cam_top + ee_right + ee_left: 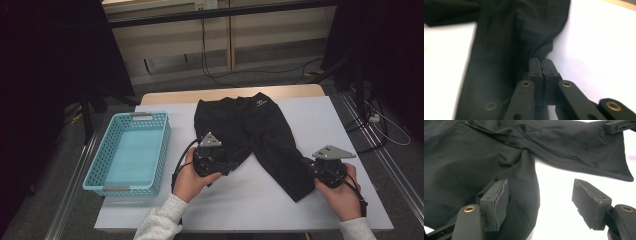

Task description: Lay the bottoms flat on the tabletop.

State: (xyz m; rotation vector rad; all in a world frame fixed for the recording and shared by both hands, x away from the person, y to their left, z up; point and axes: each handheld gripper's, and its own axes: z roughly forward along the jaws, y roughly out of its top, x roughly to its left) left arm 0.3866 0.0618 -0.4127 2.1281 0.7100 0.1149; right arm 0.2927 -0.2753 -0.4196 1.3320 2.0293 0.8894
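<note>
A pair of black trousers (245,125) lies flat on the white table top (260,200), waist toward the far edge, legs spread toward me. My left gripper (226,165) stands open at the hem of the left leg (524,195). The cloth lies against one pad (499,203), and the other pad (590,202) stands over bare table. My right gripper (306,165) is shut on the edge of the right leg (506,42), the fabric pinched between its fingertips (535,66). The right gripper's jaws (619,125) also appear at the far leg's hem in the left gripper view.
A light blue plastic basket (135,116) with nothing in it stands on the table's left side, close to my left hand. Bare white table lies in front of the trousers and to their right. Cables run across the floor beyond the far edge.
</note>
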